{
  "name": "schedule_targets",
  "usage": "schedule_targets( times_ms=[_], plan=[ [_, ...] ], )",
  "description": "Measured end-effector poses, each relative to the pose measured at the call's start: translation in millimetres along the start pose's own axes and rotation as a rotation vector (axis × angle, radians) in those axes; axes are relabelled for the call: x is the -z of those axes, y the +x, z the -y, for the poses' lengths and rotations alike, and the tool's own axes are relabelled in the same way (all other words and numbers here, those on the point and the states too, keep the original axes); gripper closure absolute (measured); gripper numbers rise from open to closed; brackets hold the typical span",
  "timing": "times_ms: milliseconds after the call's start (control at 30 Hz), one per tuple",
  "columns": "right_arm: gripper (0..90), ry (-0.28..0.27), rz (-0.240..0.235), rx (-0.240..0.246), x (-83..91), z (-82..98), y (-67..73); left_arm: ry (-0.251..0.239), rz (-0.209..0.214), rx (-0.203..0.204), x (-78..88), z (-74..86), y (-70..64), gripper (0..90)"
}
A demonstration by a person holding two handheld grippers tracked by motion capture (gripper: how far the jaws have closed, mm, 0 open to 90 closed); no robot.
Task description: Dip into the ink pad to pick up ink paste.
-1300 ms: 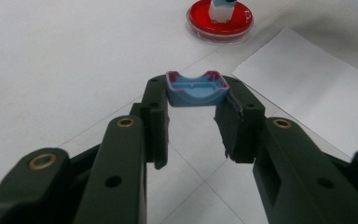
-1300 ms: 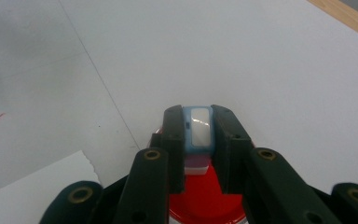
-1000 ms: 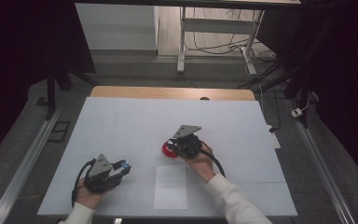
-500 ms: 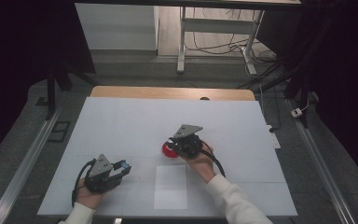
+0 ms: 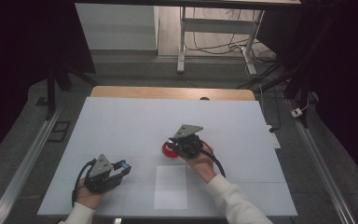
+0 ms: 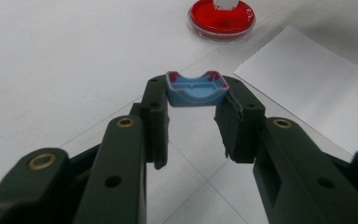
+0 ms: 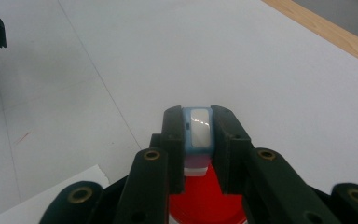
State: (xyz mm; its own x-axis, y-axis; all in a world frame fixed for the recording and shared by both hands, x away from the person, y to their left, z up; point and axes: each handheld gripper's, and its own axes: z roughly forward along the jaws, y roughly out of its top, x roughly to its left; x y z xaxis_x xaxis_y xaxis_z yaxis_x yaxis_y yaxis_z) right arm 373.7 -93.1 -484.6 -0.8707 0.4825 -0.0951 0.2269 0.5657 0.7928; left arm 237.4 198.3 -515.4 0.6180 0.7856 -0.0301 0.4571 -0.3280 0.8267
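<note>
The left gripper (image 6: 196, 100) clamps a small blue cap (image 6: 197, 88) with red-smeared edges between the tips of its 2 jaws, low over the white table (image 5: 121, 126) near its front left corner. The right gripper (image 7: 198, 135) is closed on a light-blue stamp-like block (image 7: 198, 130) with a pale face, held directly over a round red dish (image 6: 221, 17); in the high view that dish (image 5: 169, 150) sits near the table's middle, just beyond a white sheet of paper (image 5: 171, 186). The 2 grippers are well apart.
</note>
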Motion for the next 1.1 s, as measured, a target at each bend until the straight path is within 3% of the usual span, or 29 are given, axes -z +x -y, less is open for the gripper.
schedule_targets(
  times_ms=[600, 1100],
  plan=[
    [74.8, 0.002, -0.009, -0.006, 0.6, 0.3, 0.3, -0.001, -0.001, -0.001, 0.0, 0.1, 0.5, 64.2],
    [74.9, -0.034, -0.029, -0.029, 8.2, -1.5, 1.9, -0.007, 0.000, 0.004, 0.6, 0.0, 1.0, 64.2]
  ],
)
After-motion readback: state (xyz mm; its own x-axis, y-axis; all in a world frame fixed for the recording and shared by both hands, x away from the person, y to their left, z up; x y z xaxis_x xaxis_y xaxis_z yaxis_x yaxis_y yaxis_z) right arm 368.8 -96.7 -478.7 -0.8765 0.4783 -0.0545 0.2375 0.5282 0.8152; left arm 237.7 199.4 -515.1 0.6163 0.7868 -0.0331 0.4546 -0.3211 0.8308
